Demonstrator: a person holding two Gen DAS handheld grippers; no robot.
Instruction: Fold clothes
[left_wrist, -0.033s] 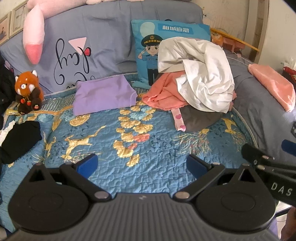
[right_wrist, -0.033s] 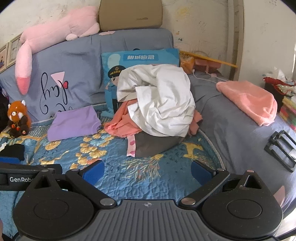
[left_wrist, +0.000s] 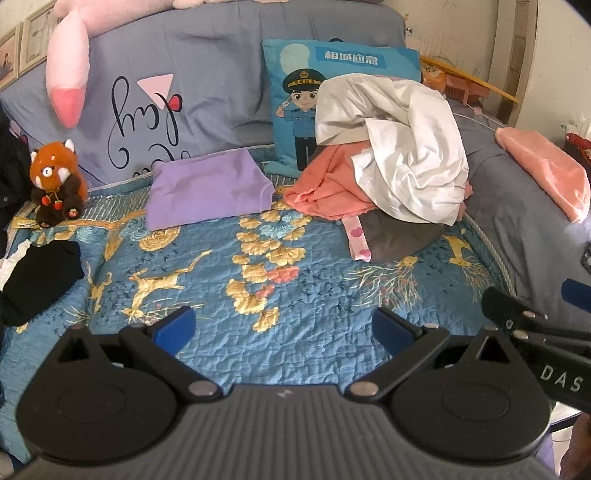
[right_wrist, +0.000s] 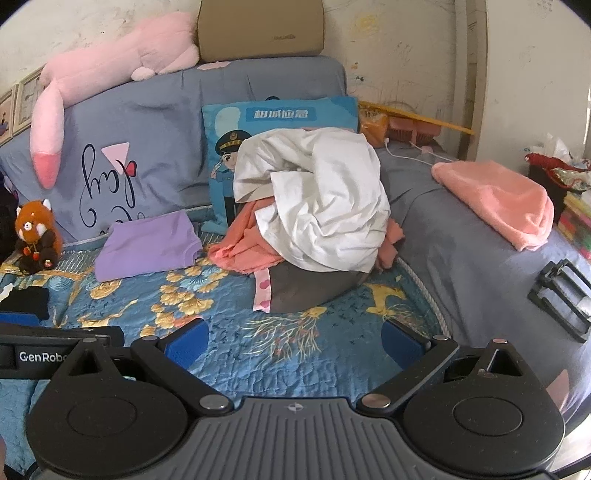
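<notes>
Bright daylight from the right; sharp focus, strong fisheye bending, dark corners.

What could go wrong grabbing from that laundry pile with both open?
1. The white garment drapes over the coral one and the grey one; a deep pinch may lift several together.
2. Dragging the pile could disturb the folded purple garment beside it.

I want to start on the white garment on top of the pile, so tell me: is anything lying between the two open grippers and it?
Nothing visible does. Between the left gripper, the right gripper and the white garment lies only bare blue quilt. The folded purple garment sits off to the left, clear of the path.
</notes>
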